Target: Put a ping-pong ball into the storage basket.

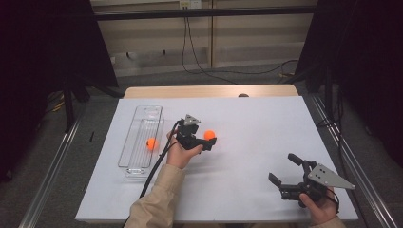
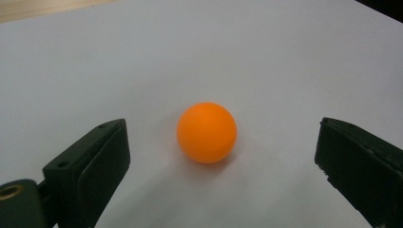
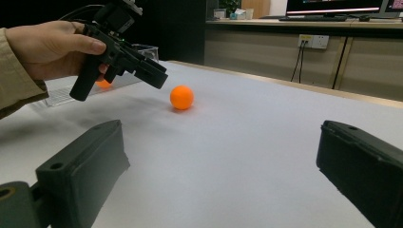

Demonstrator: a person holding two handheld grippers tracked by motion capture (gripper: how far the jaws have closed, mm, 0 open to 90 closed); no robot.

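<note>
An orange ball (image 1: 209,135) rests on the white sheet near the table's middle. My left gripper (image 1: 210,141) is open, its jaws standing wide on either side of the ball (image 2: 206,132) without touching it. The right gripper view shows the same ball (image 3: 182,97) just beyond the left gripper (image 3: 153,74), which a hand holds tilted down. A second orange ball (image 1: 151,144) lies in a clear plastic tray (image 1: 141,118) at the left. My right gripper (image 1: 284,168) is open at the near right with nothing between its jaws (image 3: 221,128).
The white sheet (image 1: 256,123) covers most of the table, with a strip of wood at the far edge. Metal rails run along both sides of the table. Cables hang at the back wall. Dark curtains flank the table.
</note>
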